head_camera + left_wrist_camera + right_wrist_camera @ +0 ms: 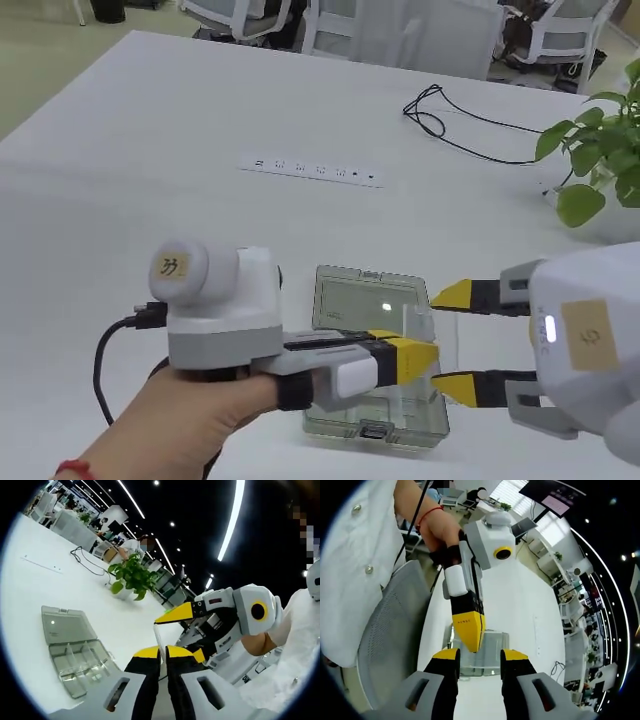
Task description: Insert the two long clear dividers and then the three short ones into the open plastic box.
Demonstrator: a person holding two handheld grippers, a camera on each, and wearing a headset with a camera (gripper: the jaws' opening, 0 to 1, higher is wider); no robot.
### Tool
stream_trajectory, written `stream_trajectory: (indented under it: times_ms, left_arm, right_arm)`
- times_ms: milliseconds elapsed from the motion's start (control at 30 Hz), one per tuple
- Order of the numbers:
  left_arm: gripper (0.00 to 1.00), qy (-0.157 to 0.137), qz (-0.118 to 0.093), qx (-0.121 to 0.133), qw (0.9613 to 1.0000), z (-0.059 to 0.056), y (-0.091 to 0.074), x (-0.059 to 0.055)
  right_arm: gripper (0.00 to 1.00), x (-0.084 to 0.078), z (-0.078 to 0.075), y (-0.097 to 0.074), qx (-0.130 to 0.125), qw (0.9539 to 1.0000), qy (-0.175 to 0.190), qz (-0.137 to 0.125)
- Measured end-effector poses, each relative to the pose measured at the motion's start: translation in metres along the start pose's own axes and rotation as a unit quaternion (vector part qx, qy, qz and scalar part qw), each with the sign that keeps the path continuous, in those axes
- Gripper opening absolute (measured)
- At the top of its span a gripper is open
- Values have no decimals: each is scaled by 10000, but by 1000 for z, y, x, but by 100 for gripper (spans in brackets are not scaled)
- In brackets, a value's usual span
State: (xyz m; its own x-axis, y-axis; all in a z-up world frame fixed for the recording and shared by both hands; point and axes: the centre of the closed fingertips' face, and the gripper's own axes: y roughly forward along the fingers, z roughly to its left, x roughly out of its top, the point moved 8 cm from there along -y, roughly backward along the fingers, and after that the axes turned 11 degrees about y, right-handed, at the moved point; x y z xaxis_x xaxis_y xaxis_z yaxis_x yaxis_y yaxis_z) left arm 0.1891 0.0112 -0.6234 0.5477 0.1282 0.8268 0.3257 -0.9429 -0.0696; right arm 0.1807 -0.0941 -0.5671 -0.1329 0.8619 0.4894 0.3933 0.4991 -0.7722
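Broad white bench (150, 130), left tool (420, 360) clenched on clear divider (158, 636) over open box (340, 418), right tool (452, 340) released

The clear plastic box (372, 430) lies open on the near side of the power strip (312, 169), its lid (370, 300) flat toward it. A clear divider (445, 340) stands on edge above the box's right end.

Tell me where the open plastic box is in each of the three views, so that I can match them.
Head view: the open plastic box lies low in the centre.
Left gripper view: it is at the lower left, left of the view's own jaws.
Right gripper view: it is low in the centre, between the view's own jaws.
Shared landmark: the left gripper with yellow tips, shut on a clear divider.
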Motion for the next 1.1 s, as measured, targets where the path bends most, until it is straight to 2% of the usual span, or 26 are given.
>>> stream_trajectory:
  times_ms: [233,300,333,367,400,467,533,567,633,700,733,767,800,933,1100]
  left_arm:
    - [0,-153,-64,82,9998,1,0,-2]
    - [0,97,-6,141,9999,5,0,-4]
    - [0,252,160,104,9995,6,0,-7]
    - [0,448,248,78,9987,6,-1,-8]
    - [0,783,296,17,9965,5,-1,-8]
    - [0,1118,411,-160,9928,0,-3,-8]
    - [0,1694,482,-365,9837,-4,-4,-8]
    - [0,1969,494,-451,9781,-6,-5,-7]
    - [0,2536,522,-703,9633,-12,-7,-6]
    - [0,2844,573,-856,9531,-15,-8,-6]
    - [0,2908,614,-910,9505,-16,-9,-7]
    - [0,2992,632,-958,9473,-17,-9,-7]
    - [0,3041,611,-974,9457,-17,-10,-6]
    - [0,3075,541,-1052,9442,-20,-12,-4]
    - [0,3049,408,-1088,9453,-22,-12,-2]
  right_arm:
    - [34,1,0,1,-25,9999,-118,36]
    - [33,2,0,-1,34,10000,-77,-14]
    - [33,3,-1,-2,73,9999,-57,-51]
    - [33,3,-5,-4,115,9999,36,-123]
    - [33,4,-7,-6,200,9992,248,-250]
    - [33,4,-15,-12,479,9952,693,-503]
    - [31,4,-21,-18,858,9887,1015,-698]
    - [28,5,-22,-21,1232,9812,1231,-837]
    - [24,4,-24,-24,1725,9680,1554,-958]
    - [21,2,-26,-25,1955,9621,1651,-948]
    - [21,1,-26,-25,2137,9584,1669,-896]
    - [19,1,-26,-25,2231,9569,1635,-882]
    - [17,0,-25,-24,2386,9535,1632,-853]
    - [16,0,-22,-19,2722,9441,1678,-795]
    - [11,-1,-20,-14,2859,9405,1676,-749]
